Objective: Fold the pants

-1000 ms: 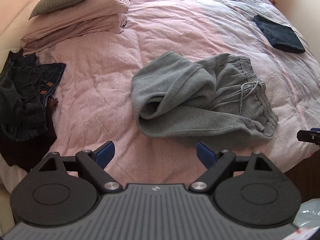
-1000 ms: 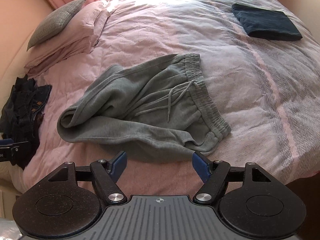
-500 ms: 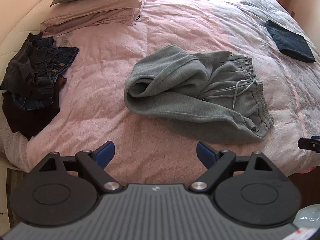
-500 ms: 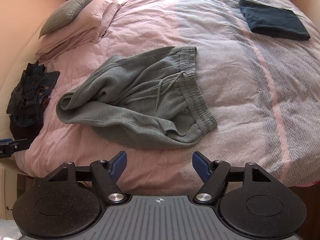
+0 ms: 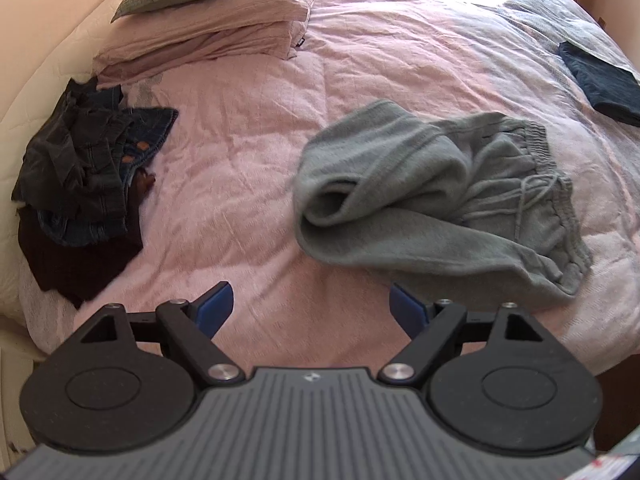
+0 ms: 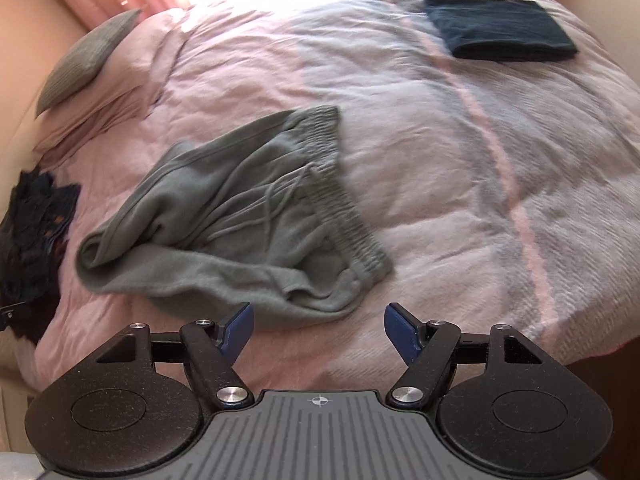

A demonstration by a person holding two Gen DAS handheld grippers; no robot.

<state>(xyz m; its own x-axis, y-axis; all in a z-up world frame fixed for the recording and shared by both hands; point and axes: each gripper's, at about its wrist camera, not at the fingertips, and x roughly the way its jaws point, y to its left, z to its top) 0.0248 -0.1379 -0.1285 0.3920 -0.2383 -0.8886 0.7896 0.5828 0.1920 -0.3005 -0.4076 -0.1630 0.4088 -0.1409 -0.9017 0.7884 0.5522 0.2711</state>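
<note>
Grey sweatpants [image 5: 436, 204] lie bunched on the pink bedspread [image 5: 248, 168], unfolded: legs doubled back into a loose roll, waistband and drawstring [image 5: 520, 196] exposed. Left hand-held gripper [image 5: 310, 306] hovers over the near edge of the bed, blue pads spread wide, nothing between them; the sweatpants sit ahead of it and off to its right, the rolled leg end nearest. Right hand-held gripper [image 6: 319, 328] likewise spread and empty; the sweatpants lie just ahead and to its left, with the waistband corner [image 6: 360, 256] closest to its fingertips. Neither touches the cloth. Judgement: task barely begun, and the garment needs spreading flat before any fold. Heap of dark jeans [image 5: 80, 184] well to the left of the left hand-held gripper; a folded dark garment [image 6: 500, 28] far ahead and right of the right one; pillows [image 5: 208, 20] far ahead. Risks: thick fleece lies in several layers, so a pinch at the roll may take only the top layer, or both legs at once, and drag the bundle instead of opening it. A pad could snag the loose drawstring and pull the waistband askew. The soft, wrinkled bedspread may get pinched together with the cloth. The right view is motion-blurred, so a fast approach could overshoot the hem.
</note>
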